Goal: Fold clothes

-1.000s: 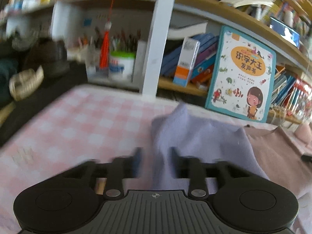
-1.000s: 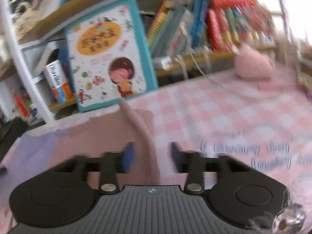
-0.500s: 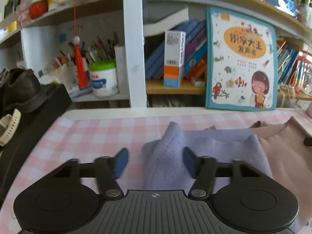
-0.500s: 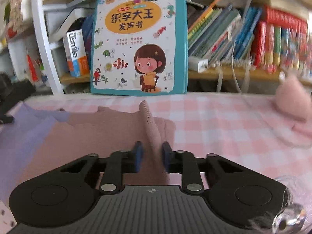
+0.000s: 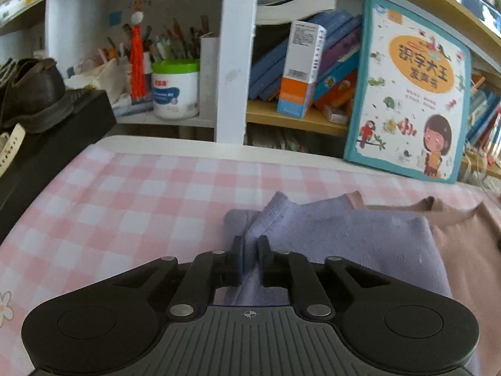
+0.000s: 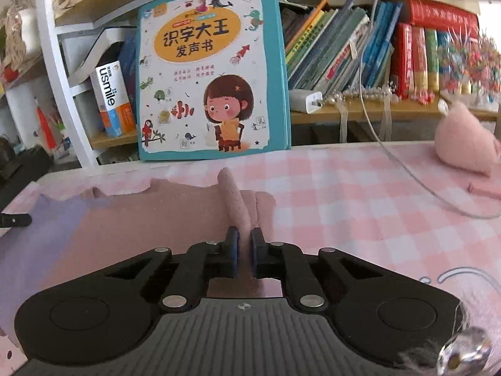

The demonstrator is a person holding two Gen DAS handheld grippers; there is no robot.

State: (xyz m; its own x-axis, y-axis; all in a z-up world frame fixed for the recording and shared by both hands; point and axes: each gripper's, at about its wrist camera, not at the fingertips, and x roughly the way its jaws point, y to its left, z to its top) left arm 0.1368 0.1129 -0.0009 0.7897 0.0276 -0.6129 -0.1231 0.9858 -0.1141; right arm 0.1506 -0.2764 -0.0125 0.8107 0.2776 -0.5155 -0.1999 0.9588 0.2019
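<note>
While the garment lies flat on the pink-checked counter before the bookshelf, left tool is closing, pinching a raised lilac fold; right tool clenches a dusty-pink ridge (same garment, two colours)

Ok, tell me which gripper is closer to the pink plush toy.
Right. The right gripper pinches the garment's dusty-pink end, with the pink plush toy across the checked tablecloth on its right. The left gripper, jaws closing on the lavender end, is farther away.
</note>
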